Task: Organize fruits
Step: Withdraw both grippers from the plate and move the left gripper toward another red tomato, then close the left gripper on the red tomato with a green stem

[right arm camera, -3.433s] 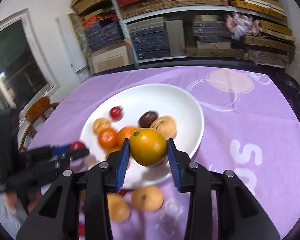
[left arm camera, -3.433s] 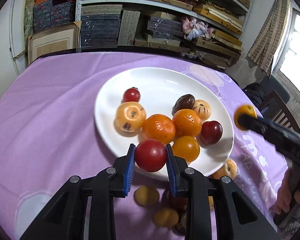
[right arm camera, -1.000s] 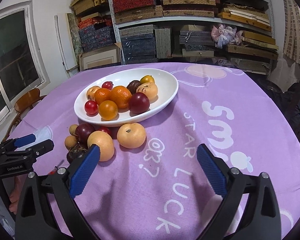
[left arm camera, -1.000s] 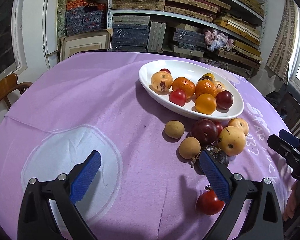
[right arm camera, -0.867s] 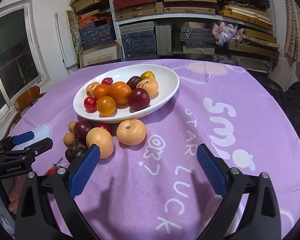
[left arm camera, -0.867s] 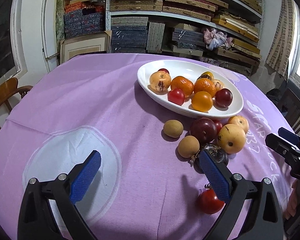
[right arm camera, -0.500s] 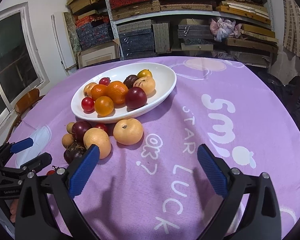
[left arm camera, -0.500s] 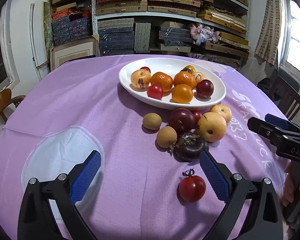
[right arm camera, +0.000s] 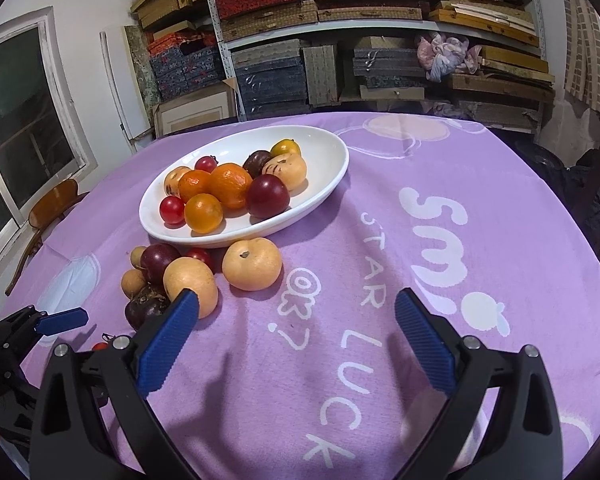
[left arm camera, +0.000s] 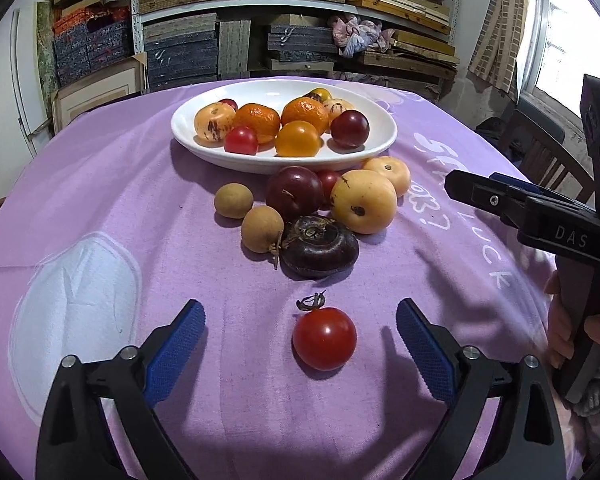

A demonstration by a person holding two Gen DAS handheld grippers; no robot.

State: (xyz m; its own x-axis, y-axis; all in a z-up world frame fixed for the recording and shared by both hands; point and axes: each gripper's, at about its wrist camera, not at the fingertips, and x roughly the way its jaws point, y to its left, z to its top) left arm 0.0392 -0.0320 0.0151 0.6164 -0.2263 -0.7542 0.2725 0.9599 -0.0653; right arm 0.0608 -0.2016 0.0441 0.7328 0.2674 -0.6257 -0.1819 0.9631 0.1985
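Purple cloth [left arm camera: 100,184] is covering a round table in front of crowded shelves. On it, a red tomato [left arm camera: 324,338] is lying between the blue pads of the left gripper [left arm camera: 300,344], touching neither; those jaws are closing but standing wide, gripping nothing. At twelve o'clock from the tomato a dark round fruit [left arm camera: 319,246] and other loose fruits are sitting, and beyond them a white plate [left arm camera: 380,142] of fruit. The right gripper [right arm camera: 296,338] is hovering over bare cloth, its fingers spread wide and empty, with the plate at eleven o'clock.
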